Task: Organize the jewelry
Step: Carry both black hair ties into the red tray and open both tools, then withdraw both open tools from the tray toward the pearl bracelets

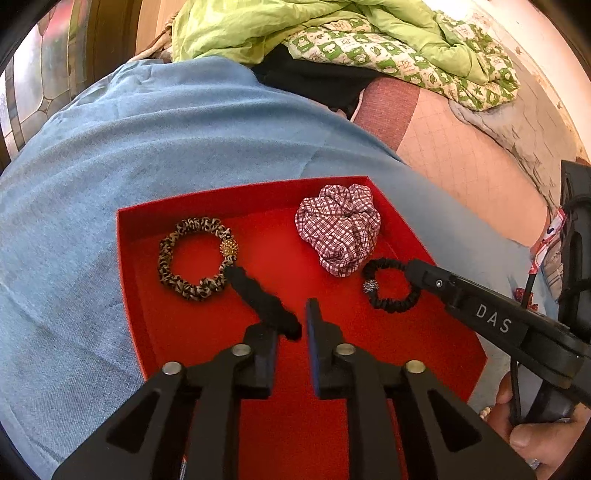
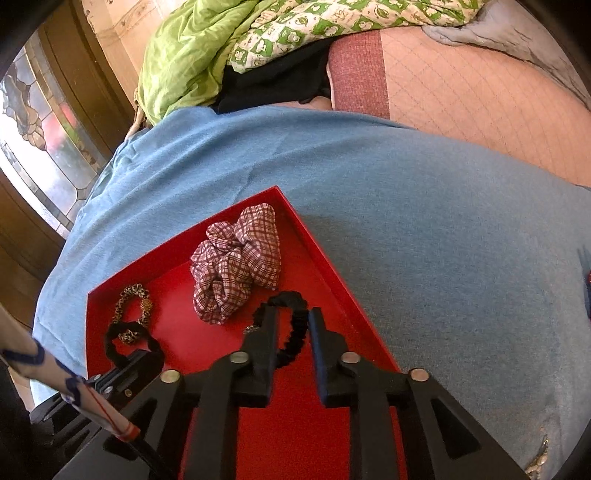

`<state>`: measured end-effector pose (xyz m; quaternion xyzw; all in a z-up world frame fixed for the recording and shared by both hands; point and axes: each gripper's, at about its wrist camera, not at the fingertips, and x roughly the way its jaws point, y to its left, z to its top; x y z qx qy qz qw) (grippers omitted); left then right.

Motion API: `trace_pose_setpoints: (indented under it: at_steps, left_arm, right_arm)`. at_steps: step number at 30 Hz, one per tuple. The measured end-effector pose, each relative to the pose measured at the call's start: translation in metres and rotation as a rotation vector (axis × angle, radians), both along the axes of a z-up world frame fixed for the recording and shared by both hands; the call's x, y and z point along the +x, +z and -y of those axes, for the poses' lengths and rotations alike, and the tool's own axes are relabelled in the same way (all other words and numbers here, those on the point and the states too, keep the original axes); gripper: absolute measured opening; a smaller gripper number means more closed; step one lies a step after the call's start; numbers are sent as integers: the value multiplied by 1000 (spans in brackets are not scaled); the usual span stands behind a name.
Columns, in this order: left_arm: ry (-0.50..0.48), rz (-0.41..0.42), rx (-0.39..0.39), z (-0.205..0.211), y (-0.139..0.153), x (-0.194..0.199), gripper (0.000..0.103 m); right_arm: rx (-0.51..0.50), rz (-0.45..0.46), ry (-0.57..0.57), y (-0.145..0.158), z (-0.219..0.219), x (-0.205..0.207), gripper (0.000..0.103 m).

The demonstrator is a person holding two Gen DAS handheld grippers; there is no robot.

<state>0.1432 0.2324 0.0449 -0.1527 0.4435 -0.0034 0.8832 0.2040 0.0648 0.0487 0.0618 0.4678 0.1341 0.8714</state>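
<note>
A red tray [image 1: 125, 266] lies on a blue cloth [image 1: 147, 147]. In it are a leopard-print scrunchie with a gold bead [image 1: 195, 258], a plaid scrunchie [image 1: 338, 229], a thin black scrunchie with a sparkly bead [image 1: 391, 286] and a plain black hair tie [image 1: 266, 302]. My left gripper [image 1: 291, 325] is open, its left finger touching the plain black tie. My right gripper [image 2: 291, 325] is open over the thin black scrunchie [image 2: 295, 328], whose right side lies between the fingers. The right gripper also shows in the left wrist view [image 1: 417, 271].
A green quilt [image 1: 332, 29] and a dark garment [image 1: 314, 81] lie at the back of the pink bed [image 1: 461, 155]. A stained-glass window [image 2: 33, 122] is to the left. Small beaded items [image 2: 535, 465] lie on the cloth at the right.
</note>
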Motion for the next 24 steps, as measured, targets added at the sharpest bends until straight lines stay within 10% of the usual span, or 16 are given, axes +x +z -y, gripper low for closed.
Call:
trace_pose_setpoints:
  at_steps: [24]
  left_arm:
    - [15,101,58,8,29,-13,34]
  right_arm:
    - [45,47,27,34,15,-47,35]
